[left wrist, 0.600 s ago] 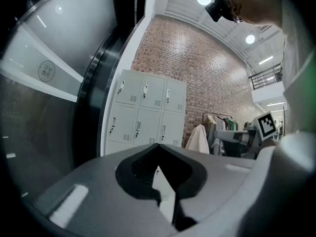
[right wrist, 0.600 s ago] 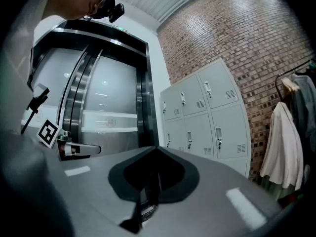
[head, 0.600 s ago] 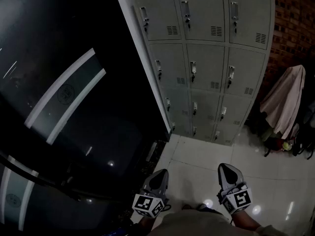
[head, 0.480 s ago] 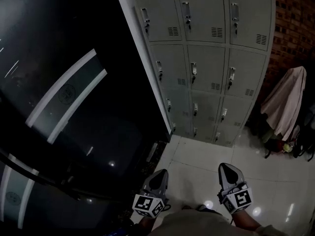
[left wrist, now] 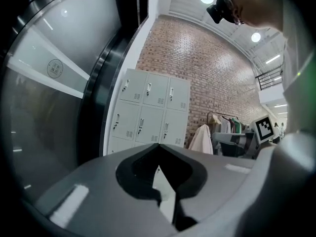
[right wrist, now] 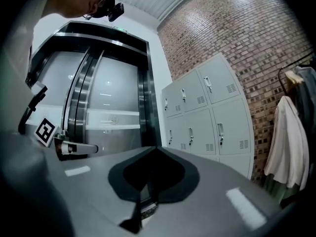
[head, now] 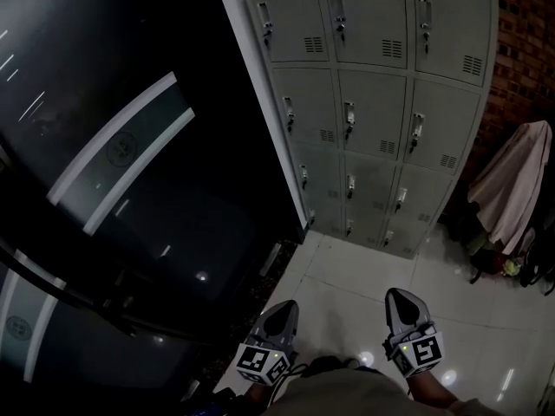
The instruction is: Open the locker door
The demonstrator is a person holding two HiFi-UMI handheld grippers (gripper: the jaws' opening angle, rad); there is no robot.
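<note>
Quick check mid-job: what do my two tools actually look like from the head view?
The left tool and right tool are matching grey shells that taper to a point, with black linings inside. At their rears sit the left marker cube and right marker cube, white faces with black square patterns.

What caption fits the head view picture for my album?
Left gripper and right gripper, both shut and empty, face grey lockers whose doors are all closed.

Right gripper (right wrist: 158, 148) up front, jaws pressed together with nothing between them. Beyond the tips, grey lockers (right wrist: 207, 117) stand shut against a brick wall (right wrist: 247, 38), a pale garment (right wrist: 284, 144) hanging at right.
</note>
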